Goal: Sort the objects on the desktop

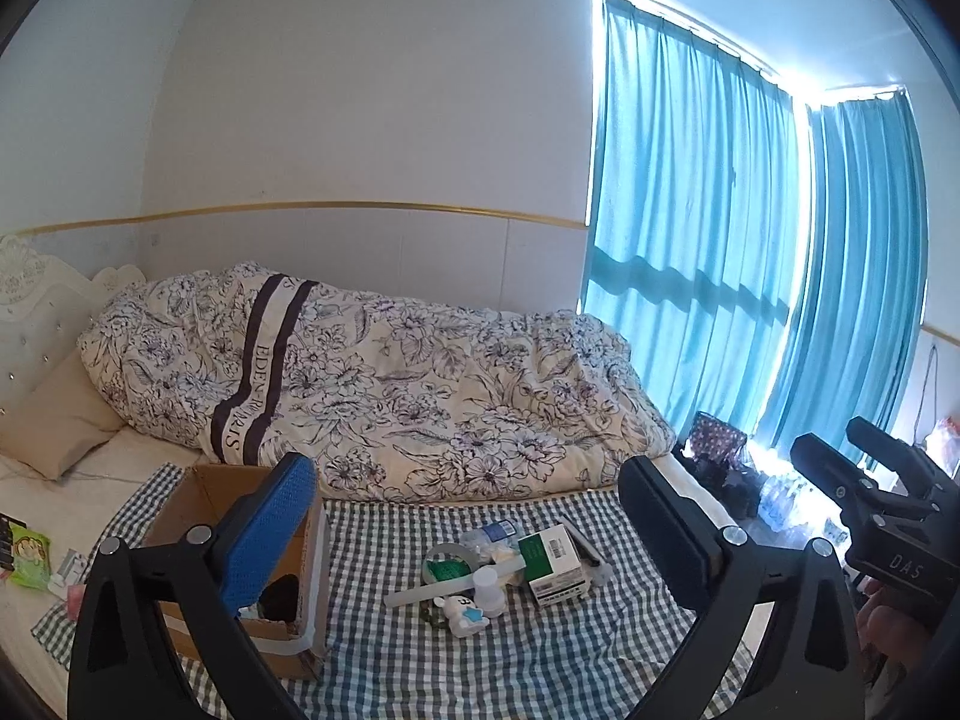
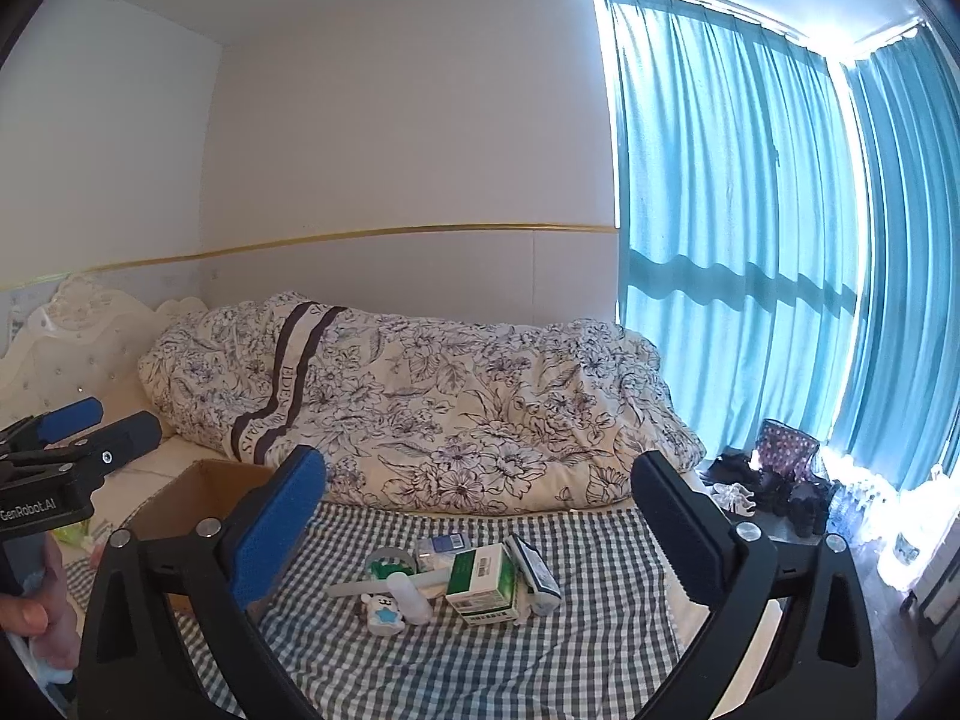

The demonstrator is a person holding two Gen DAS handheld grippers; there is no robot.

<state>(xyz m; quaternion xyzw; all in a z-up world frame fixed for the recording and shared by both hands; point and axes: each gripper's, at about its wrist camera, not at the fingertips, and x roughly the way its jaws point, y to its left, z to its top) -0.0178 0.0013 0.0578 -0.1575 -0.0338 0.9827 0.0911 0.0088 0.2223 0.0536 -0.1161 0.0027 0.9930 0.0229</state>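
A: Why are both grippers wide apart and empty?
B: Nothing is taken yet. The left gripper (image 1: 468, 546) and right gripper (image 2: 480, 534) hover above the checked cloth (image 2: 480, 660) on the bed.
A: And the objects?
B: One pile (image 2: 456, 576), near one cardboard box (image 1: 240, 540): one green carton (image 2: 483, 585), one tape roll (image 1: 447, 564), one small figure (image 2: 381, 612).

Before you, a bed (image 1: 150, 474) carries a rumpled floral quilt (image 1: 384, 384) along its far edge, a pillow (image 1: 60, 420) at the headboard end, and a checked cloth (image 1: 480, 660) holding a cardboard box (image 1: 198, 504) and a small heap of items (image 1: 510, 564).
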